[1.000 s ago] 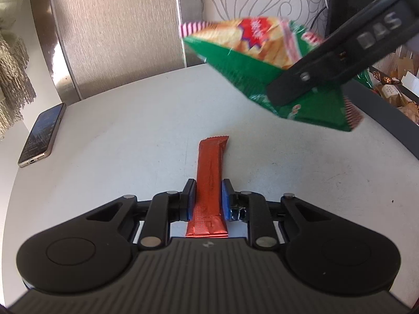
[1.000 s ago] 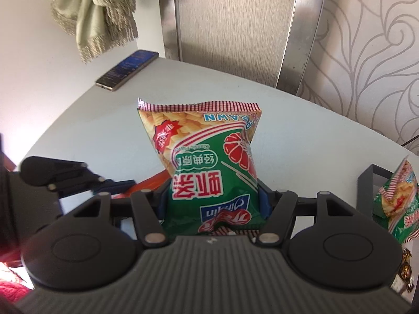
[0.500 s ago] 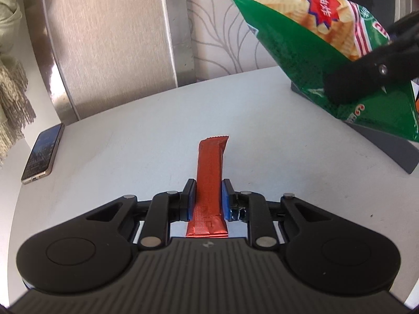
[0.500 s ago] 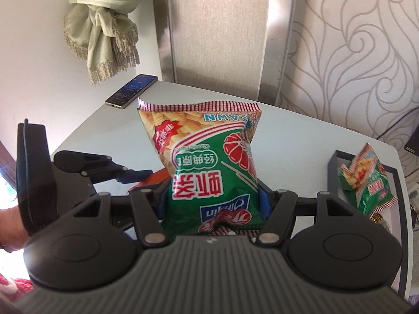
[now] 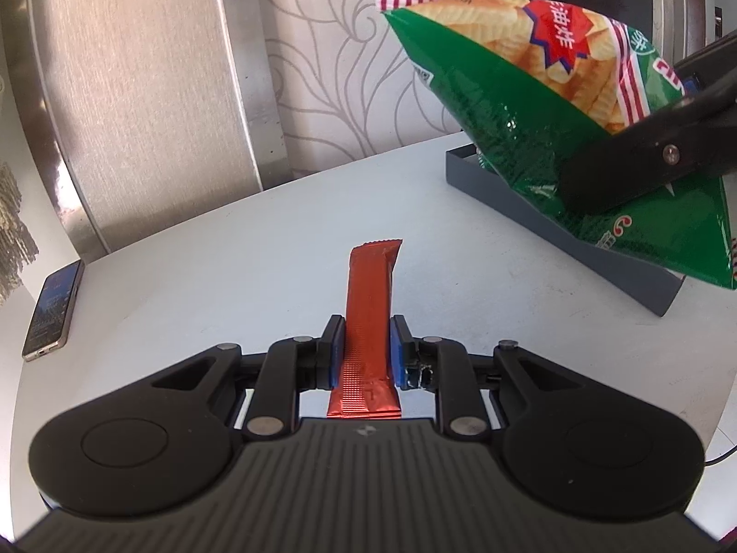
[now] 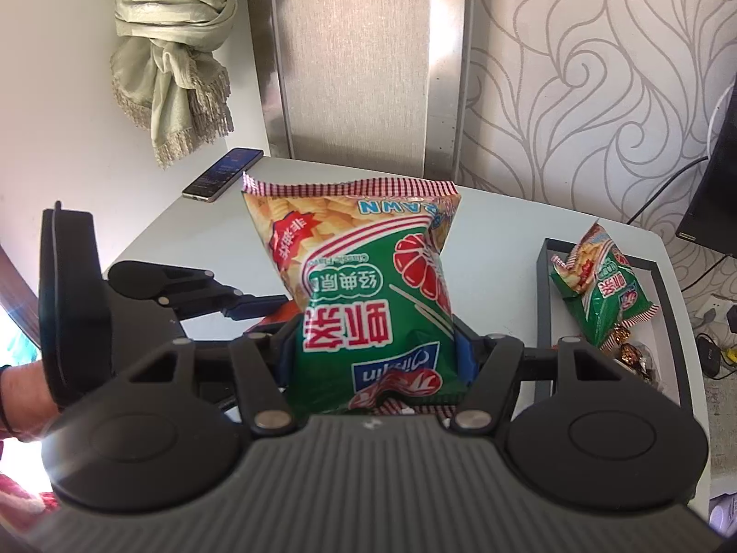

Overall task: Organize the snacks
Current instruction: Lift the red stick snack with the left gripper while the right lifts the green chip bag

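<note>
White round table (image 5: 230,249): a phone (image 5: 53,311) lies at its left edge, a dark grey tray (image 6: 543,295) at its right.

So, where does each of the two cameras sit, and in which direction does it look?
Left wrist: sits on the left tool, looks forward over the white table; its fingers clamp a red bar.
Right wrist: sits on the right tool, faces the grey tray; it grips a green bag; a hand shows at left.
Shared: bag, tray, table, phone, each other's tool.
</note>
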### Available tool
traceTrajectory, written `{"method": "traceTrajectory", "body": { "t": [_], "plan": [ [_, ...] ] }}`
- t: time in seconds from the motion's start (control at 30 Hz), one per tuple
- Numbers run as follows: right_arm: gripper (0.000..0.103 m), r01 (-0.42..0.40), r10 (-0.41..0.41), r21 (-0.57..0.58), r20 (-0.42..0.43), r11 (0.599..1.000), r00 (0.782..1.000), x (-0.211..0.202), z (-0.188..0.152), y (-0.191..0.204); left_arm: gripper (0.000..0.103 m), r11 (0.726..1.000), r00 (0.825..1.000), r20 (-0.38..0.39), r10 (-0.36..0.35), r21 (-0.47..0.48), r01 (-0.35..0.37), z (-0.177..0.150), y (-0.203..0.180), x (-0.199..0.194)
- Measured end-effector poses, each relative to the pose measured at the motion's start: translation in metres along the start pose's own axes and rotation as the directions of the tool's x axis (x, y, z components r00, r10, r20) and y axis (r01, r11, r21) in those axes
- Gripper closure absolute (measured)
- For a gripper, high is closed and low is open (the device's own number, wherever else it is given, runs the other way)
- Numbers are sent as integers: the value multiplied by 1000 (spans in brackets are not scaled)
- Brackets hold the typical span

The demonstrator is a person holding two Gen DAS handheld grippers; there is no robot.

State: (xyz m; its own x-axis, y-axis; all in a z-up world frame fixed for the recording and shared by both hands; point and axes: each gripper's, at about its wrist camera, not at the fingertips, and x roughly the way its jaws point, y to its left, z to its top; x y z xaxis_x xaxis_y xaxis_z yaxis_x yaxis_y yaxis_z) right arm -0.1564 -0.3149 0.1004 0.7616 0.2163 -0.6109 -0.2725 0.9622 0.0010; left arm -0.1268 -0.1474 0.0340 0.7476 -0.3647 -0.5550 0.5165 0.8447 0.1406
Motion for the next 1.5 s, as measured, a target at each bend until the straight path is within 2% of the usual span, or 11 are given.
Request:
{"method": "traceTrajectory", "body": {
  "t": [0.77, 1.5],
  "plan": [
    [38, 77, -81, 82, 44, 994, 996, -51, -26, -56, 79, 993, 994, 66, -92, 76, 87, 38, -70, 2],
    [38, 149, -156, 160, 30, 976, 987, -73, -44, -114, 79, 977, 980, 84, -180, 133, 168, 83, -132, 40]
  ]
}}
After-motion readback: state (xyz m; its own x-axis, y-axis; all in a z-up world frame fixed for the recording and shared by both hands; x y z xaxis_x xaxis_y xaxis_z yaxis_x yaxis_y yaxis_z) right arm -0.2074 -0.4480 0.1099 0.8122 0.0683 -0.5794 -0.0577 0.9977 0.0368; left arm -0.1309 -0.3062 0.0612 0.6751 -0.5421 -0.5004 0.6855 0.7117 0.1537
